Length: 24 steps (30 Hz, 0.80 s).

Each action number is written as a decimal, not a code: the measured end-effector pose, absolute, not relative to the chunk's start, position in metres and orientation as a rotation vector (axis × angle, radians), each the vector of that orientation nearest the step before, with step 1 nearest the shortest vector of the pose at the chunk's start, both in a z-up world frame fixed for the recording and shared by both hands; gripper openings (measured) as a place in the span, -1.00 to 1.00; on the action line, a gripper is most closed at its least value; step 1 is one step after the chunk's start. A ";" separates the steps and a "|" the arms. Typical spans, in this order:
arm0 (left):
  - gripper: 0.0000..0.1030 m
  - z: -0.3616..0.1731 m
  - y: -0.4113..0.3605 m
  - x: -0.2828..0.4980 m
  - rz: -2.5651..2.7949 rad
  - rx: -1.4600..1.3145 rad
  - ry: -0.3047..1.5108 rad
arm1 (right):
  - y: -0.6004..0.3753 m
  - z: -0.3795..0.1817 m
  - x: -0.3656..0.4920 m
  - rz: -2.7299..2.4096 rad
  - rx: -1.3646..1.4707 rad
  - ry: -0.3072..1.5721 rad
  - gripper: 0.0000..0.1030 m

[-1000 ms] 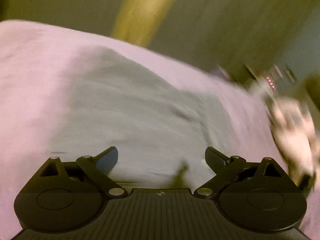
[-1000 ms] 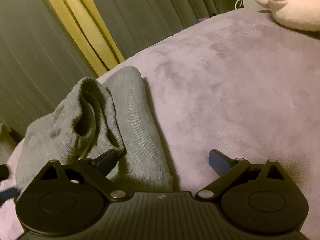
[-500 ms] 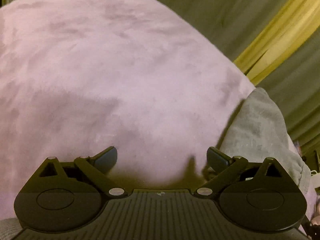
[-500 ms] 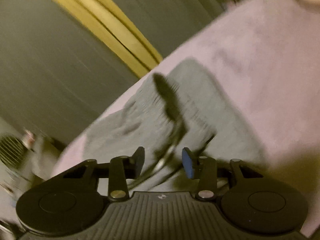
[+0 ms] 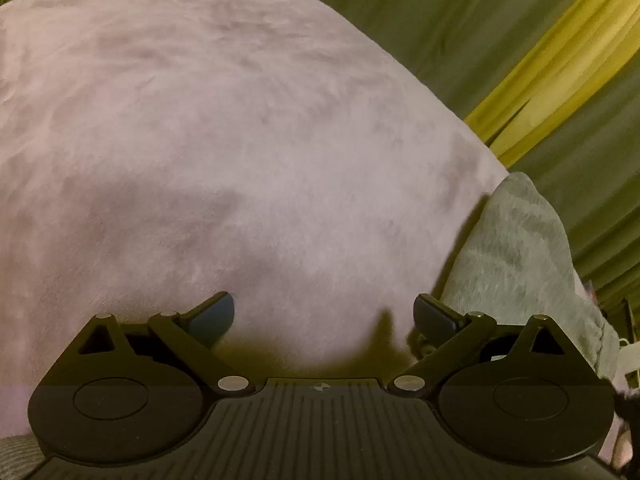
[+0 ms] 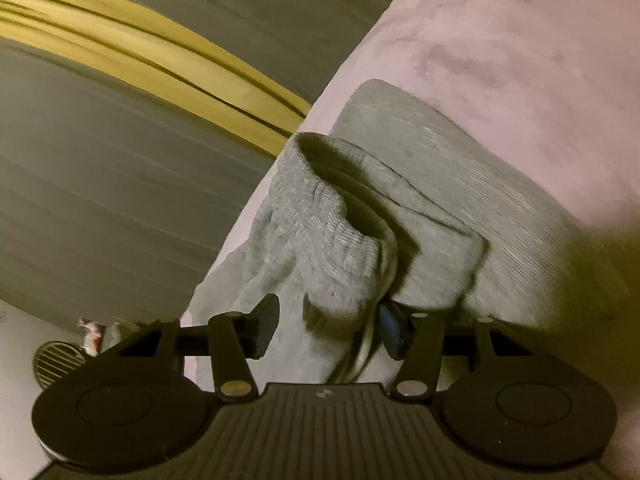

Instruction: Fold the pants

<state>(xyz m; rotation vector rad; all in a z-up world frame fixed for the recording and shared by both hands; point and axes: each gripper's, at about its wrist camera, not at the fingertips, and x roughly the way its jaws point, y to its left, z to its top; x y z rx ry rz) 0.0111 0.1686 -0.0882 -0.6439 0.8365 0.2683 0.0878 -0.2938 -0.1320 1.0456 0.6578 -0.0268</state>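
The grey knit pants (image 6: 440, 200) lie bunched on the pink plush blanket (image 6: 520, 40), near its edge. My right gripper (image 6: 328, 324) has its jaws partly closed around the pants' ribbed waistband (image 6: 320, 240) and a drawstring, with cloth between the fingers. In the left wrist view the pants (image 5: 516, 248) lie at the right. My left gripper (image 5: 324, 314) is open and empty over the bare blanket (image 5: 240, 140), its right fingertip (image 5: 434, 314) close beside the pants' edge.
Grey curtains with a yellow stripe (image 6: 160, 60) hang behind the blanket's edge. A round vented object (image 6: 56, 364) sits on the floor at lower left in the right wrist view. A cable and small items (image 5: 624, 344) show at the far right.
My right gripper swung left onto the waistband and narrowed its jaws around it. My left gripper swung off the pants to the bare blanket and has held still since.
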 end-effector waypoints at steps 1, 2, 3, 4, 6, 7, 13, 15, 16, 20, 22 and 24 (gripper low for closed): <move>0.95 -0.088 0.168 0.012 0.268 -0.643 0.836 | -0.293 -0.130 0.092 -0.056 1.024 0.660 -0.47; 0.95 -0.088 0.168 0.012 0.268 -0.643 0.836 | -0.294 -0.130 0.094 -0.065 1.007 0.667 -0.49; 0.95 -0.088 0.168 0.012 0.268 -0.644 0.835 | -0.294 -0.128 0.097 -0.069 0.995 0.673 -0.51; 0.95 -0.088 0.168 0.012 0.268 -0.645 0.834 | -0.295 -0.125 0.097 -0.063 0.992 0.670 -0.54; 0.95 -0.089 0.168 0.012 0.268 -0.644 0.835 | -0.298 -0.110 0.084 0.000 1.002 0.585 -0.55; 0.95 -0.089 0.168 0.011 0.268 -0.642 0.836 | -0.302 -0.104 0.076 0.048 1.028 0.520 -0.55; 0.96 -0.088 0.168 0.012 0.269 -0.638 0.839 | -0.310 -0.129 0.056 -0.056 0.914 0.635 -0.28; 0.96 -0.088 0.168 0.011 0.268 -0.641 0.837 | -0.309 -0.128 0.045 -0.026 0.930 0.601 -0.13; 0.96 -0.088 0.169 0.010 0.269 -0.642 0.838 | -0.309 -0.122 0.041 -0.034 0.927 0.595 0.18; 0.96 -0.087 0.166 0.012 0.276 -0.626 0.843 | -0.309 -0.111 0.039 -0.129 0.851 0.647 0.82; 0.96 -0.087 0.165 0.012 0.277 -0.622 0.845 | -0.310 -0.115 0.037 -0.099 0.874 0.629 0.82; 0.96 -0.087 0.165 0.012 0.277 -0.622 0.844 | -0.314 -0.121 0.040 -0.088 0.926 0.628 0.82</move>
